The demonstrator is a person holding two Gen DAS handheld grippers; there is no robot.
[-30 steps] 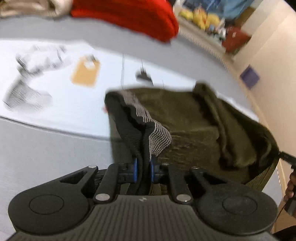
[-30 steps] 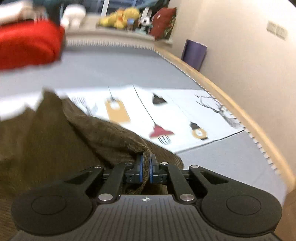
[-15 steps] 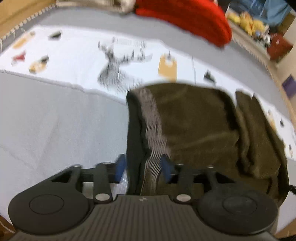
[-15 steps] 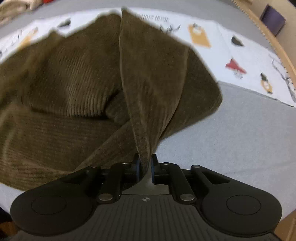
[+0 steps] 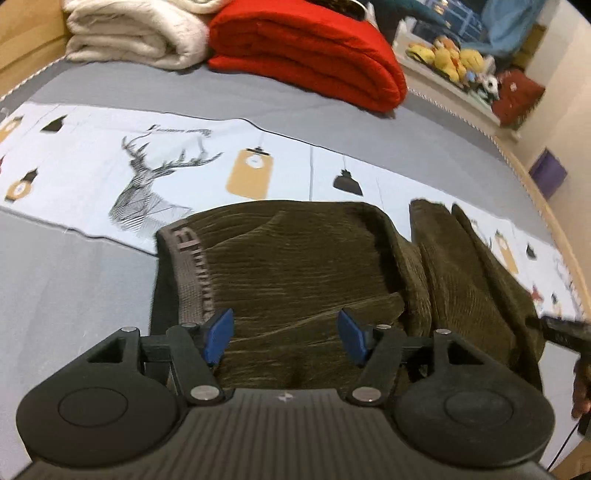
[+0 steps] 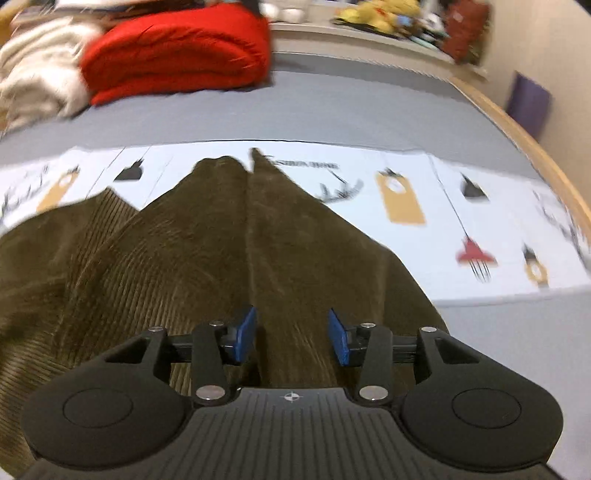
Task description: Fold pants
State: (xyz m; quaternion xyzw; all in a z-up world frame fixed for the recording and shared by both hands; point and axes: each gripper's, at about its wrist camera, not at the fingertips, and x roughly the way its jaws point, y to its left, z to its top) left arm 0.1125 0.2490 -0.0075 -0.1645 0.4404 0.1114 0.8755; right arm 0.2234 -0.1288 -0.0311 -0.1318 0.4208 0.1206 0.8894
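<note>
Pants (image 5: 303,266) lie folded on the bed (image 5: 74,280); your left gripper (image 5: 282,334) and right gripper (image 6: 291,334) are opening, empty, so smooth or refold next.

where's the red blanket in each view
Left wrist: the red blanket is at top centre, right of the white blanket, beyond the pants.
Right wrist: red blanket at top left, white blanket at its left.
Shared landmark: the deer-print cloth under the pants.
</note>
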